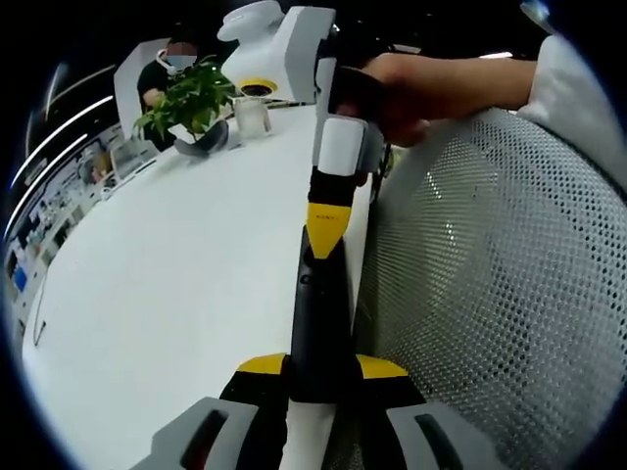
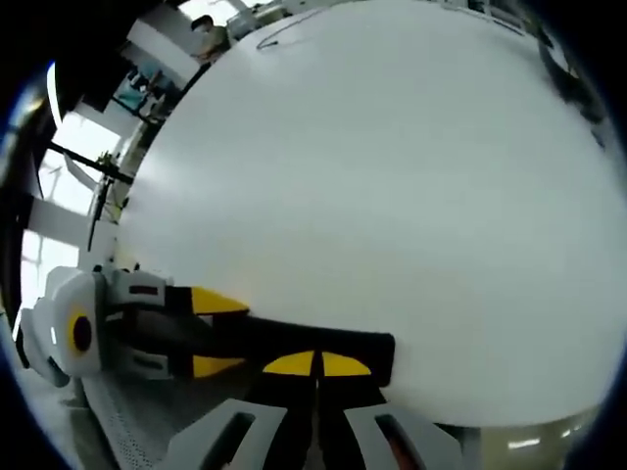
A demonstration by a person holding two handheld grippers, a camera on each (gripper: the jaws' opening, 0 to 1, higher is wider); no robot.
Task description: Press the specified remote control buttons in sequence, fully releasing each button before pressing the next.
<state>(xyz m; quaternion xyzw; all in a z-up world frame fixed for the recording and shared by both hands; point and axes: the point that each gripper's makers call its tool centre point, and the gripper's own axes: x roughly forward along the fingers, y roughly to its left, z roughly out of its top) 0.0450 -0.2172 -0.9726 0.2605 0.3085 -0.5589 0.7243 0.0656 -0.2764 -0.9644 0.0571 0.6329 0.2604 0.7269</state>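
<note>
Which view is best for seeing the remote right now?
Left gripper view: the remote runs lengthwise up the middle from the left gripper, which clamps it, to the right gripper at its far end. The right gripper view shows it as a dark bar across the bottom, partly hidden behind that gripper's own shut jaws.

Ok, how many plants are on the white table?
1. The leafy green plant sits at the far end of the white table, next to a small pale cup. Others may be hidden.
</note>
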